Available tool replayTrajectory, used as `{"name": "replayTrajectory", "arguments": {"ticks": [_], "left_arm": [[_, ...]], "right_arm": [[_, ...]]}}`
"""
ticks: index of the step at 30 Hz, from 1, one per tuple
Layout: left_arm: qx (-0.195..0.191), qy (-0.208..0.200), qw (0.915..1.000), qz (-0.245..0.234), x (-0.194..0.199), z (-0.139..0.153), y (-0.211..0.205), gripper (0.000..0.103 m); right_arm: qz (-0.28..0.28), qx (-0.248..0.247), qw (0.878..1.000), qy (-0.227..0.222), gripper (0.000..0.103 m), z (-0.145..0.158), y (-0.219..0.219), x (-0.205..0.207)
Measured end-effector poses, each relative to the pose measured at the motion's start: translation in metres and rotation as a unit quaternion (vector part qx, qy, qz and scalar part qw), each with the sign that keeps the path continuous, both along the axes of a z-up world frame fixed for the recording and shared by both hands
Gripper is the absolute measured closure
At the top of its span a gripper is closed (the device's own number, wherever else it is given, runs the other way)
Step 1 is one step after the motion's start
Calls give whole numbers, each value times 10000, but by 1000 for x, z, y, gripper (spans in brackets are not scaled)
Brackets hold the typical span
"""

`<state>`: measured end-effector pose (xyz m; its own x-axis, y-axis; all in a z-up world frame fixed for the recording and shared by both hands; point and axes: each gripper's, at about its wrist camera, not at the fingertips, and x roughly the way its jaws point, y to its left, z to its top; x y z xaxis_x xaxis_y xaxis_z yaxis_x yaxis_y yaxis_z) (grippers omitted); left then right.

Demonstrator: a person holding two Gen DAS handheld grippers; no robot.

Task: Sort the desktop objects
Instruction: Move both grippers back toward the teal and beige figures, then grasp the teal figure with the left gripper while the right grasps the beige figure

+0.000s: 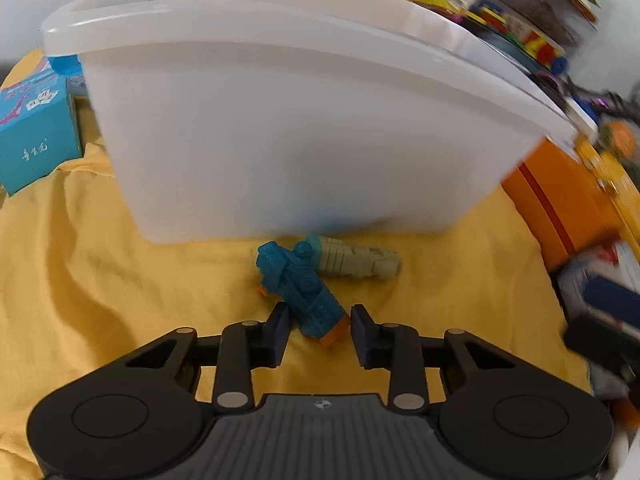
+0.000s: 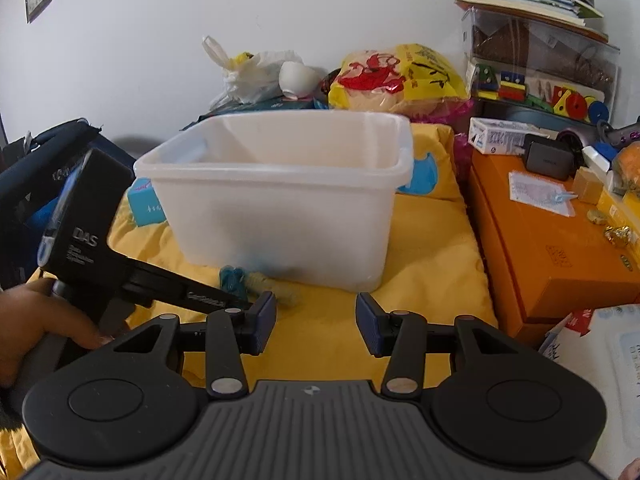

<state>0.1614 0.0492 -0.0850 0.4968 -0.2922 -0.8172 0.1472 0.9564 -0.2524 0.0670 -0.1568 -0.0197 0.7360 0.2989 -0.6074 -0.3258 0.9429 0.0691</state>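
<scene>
Teal toy (image 1: 304, 292) just outside white bin (image 1: 280, 128); bin contents unseen.

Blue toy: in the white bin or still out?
Out. The blue toy lies on the yellow cloth before the white bin, between the left gripper's open jaws.

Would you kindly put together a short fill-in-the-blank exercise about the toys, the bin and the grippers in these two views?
1. The blue toy lies on a ______ cloth.
2. The near end of the blue toy sits between the fingers of the ______ gripper.
3. The grey-green toy lies just in front of the white ______.
4. Between the fingers of the right gripper there is ______.

Missing words: yellow; left; bin; nothing
</scene>
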Motion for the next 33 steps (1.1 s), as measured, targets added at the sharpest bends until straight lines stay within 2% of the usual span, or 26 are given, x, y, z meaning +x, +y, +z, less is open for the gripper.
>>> {"name": "replayTrajectory", "arguments": {"ticks": [3,7,10,13,18,21,22,24,25,26,30,33], "left_arm": [[271,-66,9988,-396,-26,5,10,67],[382,111,9976,-568,-63,7,33,67],[780,30,9940,-770,-89,9,36,67],[933,-26,9915,-904,-95,10,33,66],[985,22,9894,-1069,-98,8,36,66],[867,30,9901,-1102,-95,8,34,65],[869,25,9903,-1084,-95,8,34,61],[885,-5,9910,-1006,-96,9,33,54],[861,-12,9916,-969,-96,10,33,51],[798,-4,9924,-940,-97,10,33,50],[494,108,9962,-704,-97,10,32,48],[462,145,9975,-518,-94,6,28,46]], "right_arm": [[135,-23,9999,37,55,-4,5,0],[398,-143,9989,181,55,-21,15,5],[608,-308,9974,224,55,-34,29,15],[890,-578,9942,160,55,-44,47,29],[1408,-1285,9816,32,52,-58,77,62],[1850,-1664,9681,280,51,-69,87,78],[1930,-1719,9653,360,51,-72,87,82],[1869,-1559,9693,365,52,-73,80,85],[1813,-1440,9715,505,57,-74,76,85],[1763,-1293,9739,619,68,-73,71,85],[1430,-967,9806,933,69,-65,55,64],[1221,-723,9849,989,69,-50,41,40]]}}
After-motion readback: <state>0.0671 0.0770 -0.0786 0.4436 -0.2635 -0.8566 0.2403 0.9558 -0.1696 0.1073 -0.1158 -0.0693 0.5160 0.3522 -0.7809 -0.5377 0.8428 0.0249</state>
